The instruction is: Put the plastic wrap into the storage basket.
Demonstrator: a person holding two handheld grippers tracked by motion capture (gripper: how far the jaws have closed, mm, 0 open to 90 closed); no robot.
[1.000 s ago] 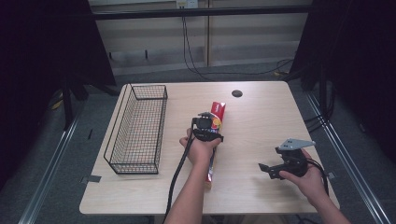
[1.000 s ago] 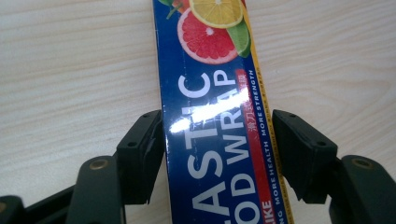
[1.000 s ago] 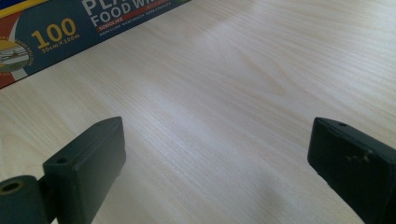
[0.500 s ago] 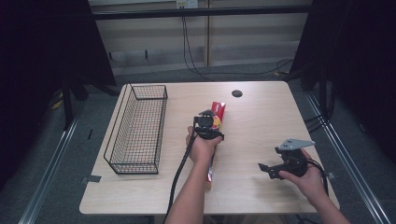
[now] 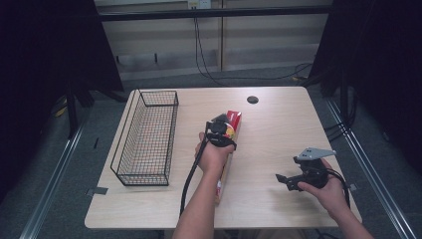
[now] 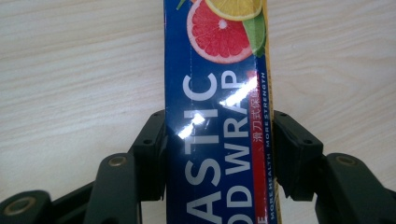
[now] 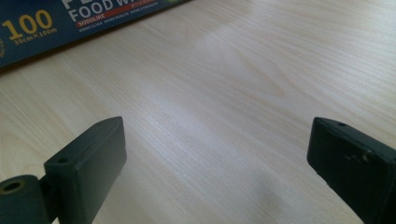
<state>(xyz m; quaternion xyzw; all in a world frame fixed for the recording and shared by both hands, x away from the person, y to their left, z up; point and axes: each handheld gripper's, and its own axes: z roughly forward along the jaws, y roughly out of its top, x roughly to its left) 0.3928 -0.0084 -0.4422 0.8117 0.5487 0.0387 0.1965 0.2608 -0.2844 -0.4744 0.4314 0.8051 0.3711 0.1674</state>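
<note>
Straddling the plastic food wrap box [image 6: 217, 135], the left tongs [image 6: 219, 154] are seen closed against its two long sides. The box lies flat on the table [image 5: 278, 129], its long axis running straight ahead between the jaws. The right tongs [image 7: 215, 168] rest wide open, empty, well apart.

Box [image 6: 219, 116] reads "FOOD WRAP", "MORE STRENGTH", "100", "30cm×100m"

On my left stands a black wire basket [image 5: 146, 137] on the pale wooden table [image 5: 278, 134]. A small dark round grommet [image 5: 253, 99] sits near the table's far edge.
</note>
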